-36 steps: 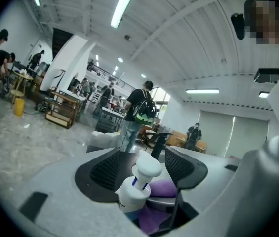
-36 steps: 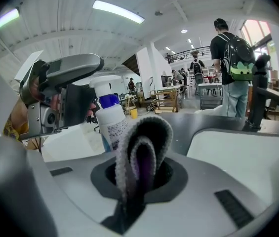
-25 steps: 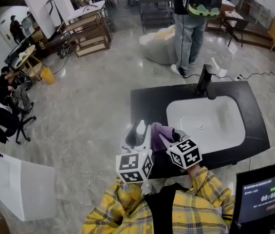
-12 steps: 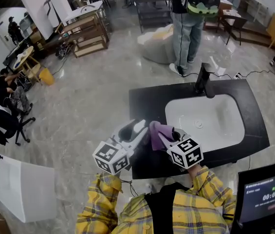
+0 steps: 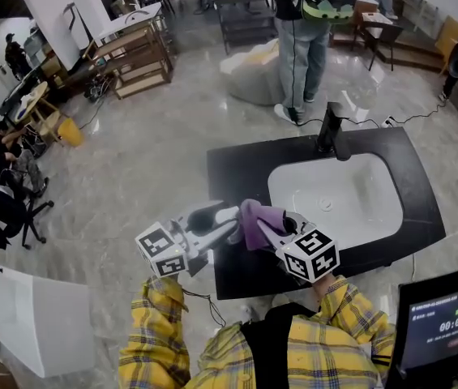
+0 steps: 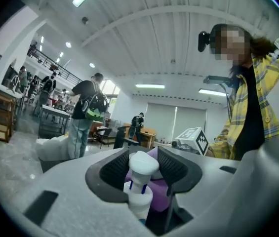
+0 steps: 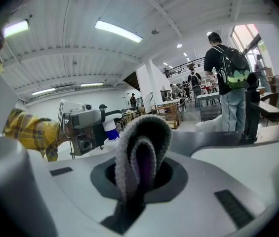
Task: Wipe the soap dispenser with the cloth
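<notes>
Soap dispenser (image 6: 142, 181): white pump bottle, held off the counter in the left gripper and lying roughly level. I read its pump end as pointing away from that gripper, toward the cloth. In the head view it hangs over the left edge of the counter, near the front corner.
Left gripper (image 5: 212, 222): jaws stand part-way apart, clamped on the soap dispenser. They have just been closing, with the dispenser between them. In the left gripper view I see one dark pad (image 6: 113, 169) on each side of the bottle neck.
Cloth (image 7: 144, 132): purple, folded into an upright loop, pinched in the right gripper. It sits directly beyond the pump end. I cannot tell whether the two touch or stand just apart.
Right gripper (image 5: 271, 230): jaws narrow, closed on the cloth fold. It faces the left gripper, over the front part of the counter.
Counter (image 5: 241, 164): black top carrying a white sink basin (image 5: 358, 209). Both grippers sit to the left of the basin.
Tap (image 5: 328, 132): dark, upright, at the far rim of the basin, well apart from both grippers.
Surroundings: a person with a backpack (image 5: 301, 47) stands beyond the counter; a screen (image 5: 443, 322) shows at the lower right of the head view.
</notes>
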Demonstrator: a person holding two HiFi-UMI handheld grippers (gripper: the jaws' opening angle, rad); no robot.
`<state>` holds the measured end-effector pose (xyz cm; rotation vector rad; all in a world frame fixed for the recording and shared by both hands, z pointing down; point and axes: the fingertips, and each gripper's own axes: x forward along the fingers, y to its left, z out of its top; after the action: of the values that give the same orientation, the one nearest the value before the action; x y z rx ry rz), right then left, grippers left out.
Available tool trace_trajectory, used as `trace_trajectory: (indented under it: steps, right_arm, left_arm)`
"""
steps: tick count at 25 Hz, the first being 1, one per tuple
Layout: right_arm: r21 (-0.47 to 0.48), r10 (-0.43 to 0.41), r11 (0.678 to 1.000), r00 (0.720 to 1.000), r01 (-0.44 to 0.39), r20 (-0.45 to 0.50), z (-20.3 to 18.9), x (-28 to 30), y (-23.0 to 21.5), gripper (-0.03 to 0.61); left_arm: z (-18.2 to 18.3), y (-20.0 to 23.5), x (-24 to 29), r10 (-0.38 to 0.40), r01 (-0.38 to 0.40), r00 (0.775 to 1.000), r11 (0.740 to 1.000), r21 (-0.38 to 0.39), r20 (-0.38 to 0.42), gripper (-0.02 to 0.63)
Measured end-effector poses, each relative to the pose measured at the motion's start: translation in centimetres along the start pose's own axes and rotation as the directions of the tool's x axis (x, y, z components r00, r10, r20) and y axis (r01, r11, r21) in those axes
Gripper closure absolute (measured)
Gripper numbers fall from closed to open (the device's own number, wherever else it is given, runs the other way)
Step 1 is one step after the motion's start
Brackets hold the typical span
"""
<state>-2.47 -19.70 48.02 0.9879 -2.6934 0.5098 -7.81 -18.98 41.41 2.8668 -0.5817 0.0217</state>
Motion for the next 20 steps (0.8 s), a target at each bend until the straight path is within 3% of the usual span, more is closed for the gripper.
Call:
trace_trajectory:
  steps: [5, 12, 14, 17, 20]
  right_arm:
    - [0.014, -0.008, 1.0, 1.0, 0.008, 0.0, 0.0, -0.7, -0.3, 0.537]
    - [0.011, 0.0, 1.0, 1.0, 0.0, -0.01, -0.2, -0.9, 0.0, 0.537]
    - [0.012, 0.005, 1.0, 1.0, -0.005, -0.008, 0.1, -0.9, 0.5, 0.537]
    - [0.008, 0.016, 1.0, 1.0, -0.016, -0.005, 0.5, -0.8, 1.0, 0.537]
    - [0.007, 0.023, 1.0, 1.0, -0.023, -0.003, 0.6, -0.7, 1.2, 0.537]
  left_arm:
    - [-0.1, -0.6, -0.2, -0.115, 0.115, 0.993, 0.993, -0.037, -0.013, 0.443]
    - [0.6, -0.7, -0.5, -0.073, 0.072, 0.997, 0.997, -0.033, -0.009, 0.414]
    - [1.3, -0.8, -0.9, -0.035, 0.035, 0.999, 0.999, -0.034, 0.002, 0.396]
    - [2.2, -0.3, -1.7, 0.089, -0.087, 0.995, 0.994, -0.06, 0.035, 0.393]
    - [2.5, -0.1, -2.2, 0.259, -0.252, 0.964, 0.962, -0.104, 0.063, 0.393]
